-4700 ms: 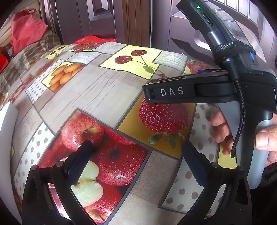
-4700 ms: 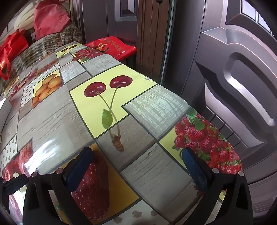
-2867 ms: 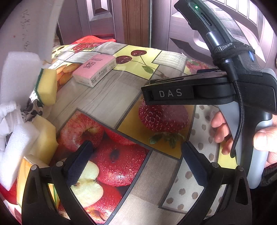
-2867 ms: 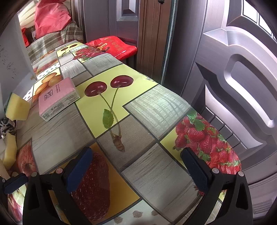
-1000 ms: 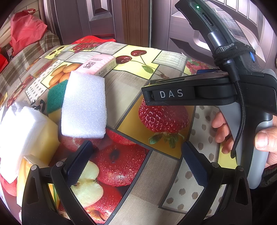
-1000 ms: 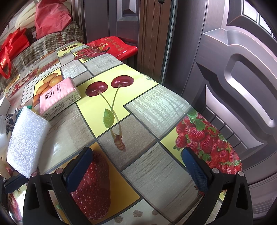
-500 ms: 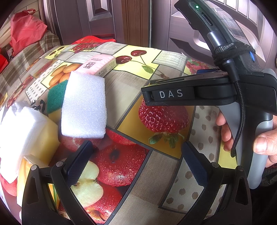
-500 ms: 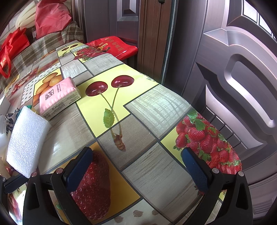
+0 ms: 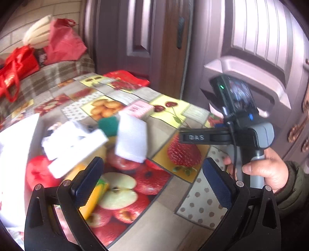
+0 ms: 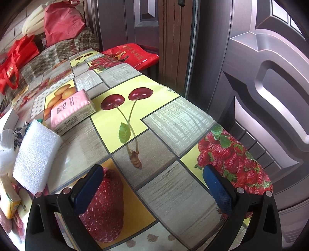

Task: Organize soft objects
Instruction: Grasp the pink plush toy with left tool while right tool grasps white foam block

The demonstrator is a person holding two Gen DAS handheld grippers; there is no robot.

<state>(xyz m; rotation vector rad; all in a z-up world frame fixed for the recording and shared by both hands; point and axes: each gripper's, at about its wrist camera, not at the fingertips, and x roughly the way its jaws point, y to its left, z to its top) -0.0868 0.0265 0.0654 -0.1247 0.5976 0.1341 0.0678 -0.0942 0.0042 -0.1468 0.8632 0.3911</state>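
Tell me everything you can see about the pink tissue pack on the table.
The pink tissue pack is a soft rectangular packet in glossy plastic wrap, pink on top with small dark print and a pale printed side. It lies flat on the fruit-print tablecloth, partly over the orange fruit picture, beside the cherries. Neither gripper touches it. The white foam block sits just in front of it; whether they touch is unclear.

The tabletop [image 10: 173, 123] wears a glossy cloth printed with cherries, strawberries, apples and wood-grain squares. To the right stands a dark brown panelled door [image 10: 270, 86]; a second panelled door [image 10: 139, 23] stands at the far end, beside a brown wooden frame [image 10: 173, 38]. At far left a plaid-covered seat [image 10: 58, 54] holds red bags [image 10: 19, 56] against a pale tiled wall [image 9: 38, 11]. Daylight glares off the cloth.
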